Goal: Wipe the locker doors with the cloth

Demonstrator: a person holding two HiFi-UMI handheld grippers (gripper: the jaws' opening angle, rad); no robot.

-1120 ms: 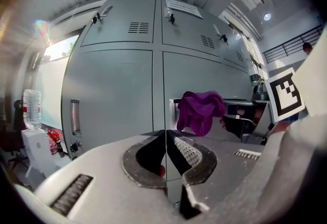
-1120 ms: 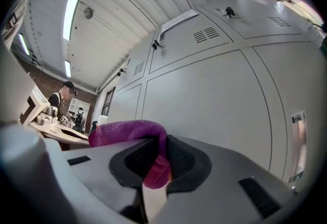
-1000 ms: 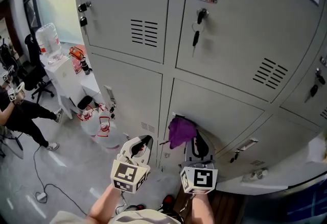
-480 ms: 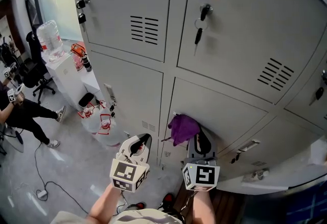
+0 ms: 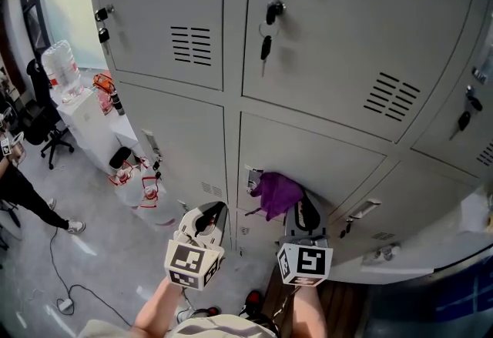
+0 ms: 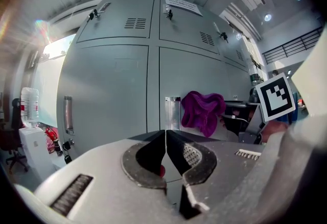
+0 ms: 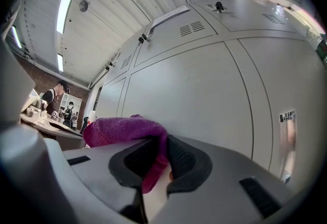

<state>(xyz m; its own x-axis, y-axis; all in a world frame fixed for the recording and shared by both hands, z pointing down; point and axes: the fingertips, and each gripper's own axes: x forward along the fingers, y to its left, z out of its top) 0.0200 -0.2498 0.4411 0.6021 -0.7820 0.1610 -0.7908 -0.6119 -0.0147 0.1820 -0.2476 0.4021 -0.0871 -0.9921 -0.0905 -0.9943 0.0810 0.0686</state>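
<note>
A purple cloth is bunched against a lower grey locker door, just right of that door's handle plate. My right gripper is shut on the cloth, which folds down between its jaws. In the left gripper view the cloth hangs to the right of the handle plate. My left gripper is low, left of the right one and a short way off the doors, its jaws closed with nothing between them.
Keys hang from the upper door's lock. A water jug on a white stand, a second jug on the floor and a floor cable lie to the left. A white ledge juts at the right.
The view has shifted so the lockers sit further left in frame. The right gripper and cloth stay against the lower door, with the handle plate now showing beside the cloth. The left gripper has barely moved.
</note>
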